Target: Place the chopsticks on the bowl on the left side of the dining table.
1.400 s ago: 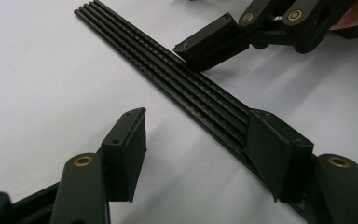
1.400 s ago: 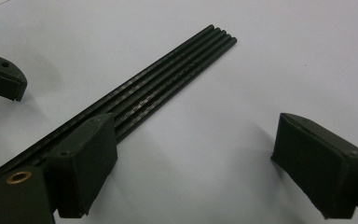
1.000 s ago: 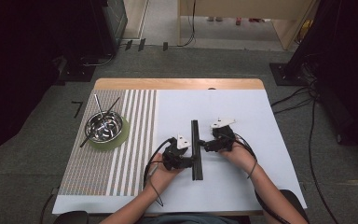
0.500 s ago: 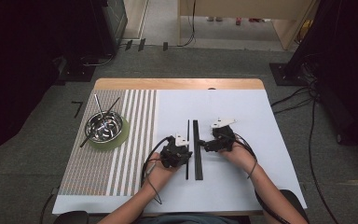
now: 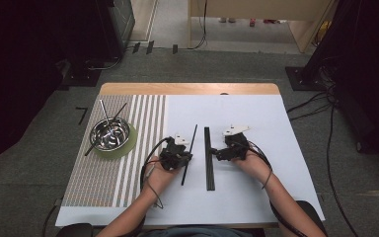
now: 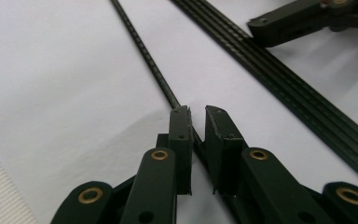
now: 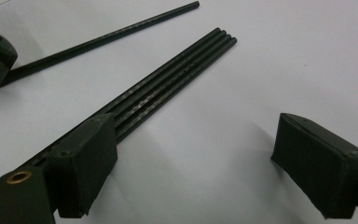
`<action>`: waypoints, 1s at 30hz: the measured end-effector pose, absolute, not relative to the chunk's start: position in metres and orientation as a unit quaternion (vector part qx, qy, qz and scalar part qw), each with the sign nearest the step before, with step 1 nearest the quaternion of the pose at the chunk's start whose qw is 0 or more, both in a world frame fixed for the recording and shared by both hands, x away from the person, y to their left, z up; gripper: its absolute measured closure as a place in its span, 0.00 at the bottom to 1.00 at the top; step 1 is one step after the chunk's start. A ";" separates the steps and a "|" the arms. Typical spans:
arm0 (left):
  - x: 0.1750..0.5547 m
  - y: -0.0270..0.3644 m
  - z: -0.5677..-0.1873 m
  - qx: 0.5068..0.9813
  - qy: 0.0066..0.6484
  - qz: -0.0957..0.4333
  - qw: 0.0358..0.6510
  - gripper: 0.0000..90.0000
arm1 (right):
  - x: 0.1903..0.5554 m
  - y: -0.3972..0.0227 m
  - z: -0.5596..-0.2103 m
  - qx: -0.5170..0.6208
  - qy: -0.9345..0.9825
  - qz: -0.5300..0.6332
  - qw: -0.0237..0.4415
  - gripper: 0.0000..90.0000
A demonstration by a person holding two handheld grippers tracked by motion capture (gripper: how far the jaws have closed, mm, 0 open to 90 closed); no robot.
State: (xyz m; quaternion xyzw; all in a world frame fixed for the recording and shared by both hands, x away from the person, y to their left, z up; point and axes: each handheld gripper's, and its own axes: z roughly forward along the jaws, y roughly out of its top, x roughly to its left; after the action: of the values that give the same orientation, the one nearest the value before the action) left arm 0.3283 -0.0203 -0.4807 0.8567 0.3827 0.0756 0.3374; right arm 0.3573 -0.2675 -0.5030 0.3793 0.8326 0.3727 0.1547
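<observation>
High view: the left gripper [image 5: 186,157] holds one black stick [image 5: 189,154], tilted, beside the bundle [image 5: 209,158] on the table [image 5: 276,148]; the right gripper [image 5: 216,154] sits at the bundle. Left gripper view: jaws pinch the stick [image 6: 144,56], apparently lifted. Right gripper view: jaws spread wide, the bundle [image 7: 168,84] beside one.

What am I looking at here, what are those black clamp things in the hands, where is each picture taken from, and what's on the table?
A person sits at a white table and holds a hand-operated two-jaw gripper in each hand; there is no robot arm. One picture comes from a camera fixed above, the other two from cameras riding on the grippers. The left gripper has its jaws closed on a single thin black rod, pulled aside at a slant. The right gripper is open, one jaw resting against a bundle of four black rods lying side by side. To the left, on a striped mat, a metal bowl sits on a green coaster with more sticks leaning in it.
</observation>
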 end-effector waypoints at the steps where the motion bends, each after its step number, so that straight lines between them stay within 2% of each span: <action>1: 0.330 -0.018 -0.480 0.856 0.386 0.074 0.336 0.92 | 0.357 -0.267 -0.503 0.379 0.833 0.373 0.155 0.15; 14: 0.346 0.000 -0.478 0.852 0.406 0.083 0.319 0.96 | 0.357 -0.267 -0.503 0.380 0.832 0.373 0.155 0.15; 30: 0.354 0.012 -0.478 0.854 0.406 0.103 0.307 0.96 | 0.357 -0.267 -0.503 0.379 0.832 0.373 0.155 0.15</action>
State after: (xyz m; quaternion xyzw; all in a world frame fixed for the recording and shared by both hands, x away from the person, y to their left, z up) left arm 0.3537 0.0122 -0.4778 0.8544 0.4061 0.1031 0.3074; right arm 0.3573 -0.2674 -0.5030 0.3793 0.8325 0.3730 0.1549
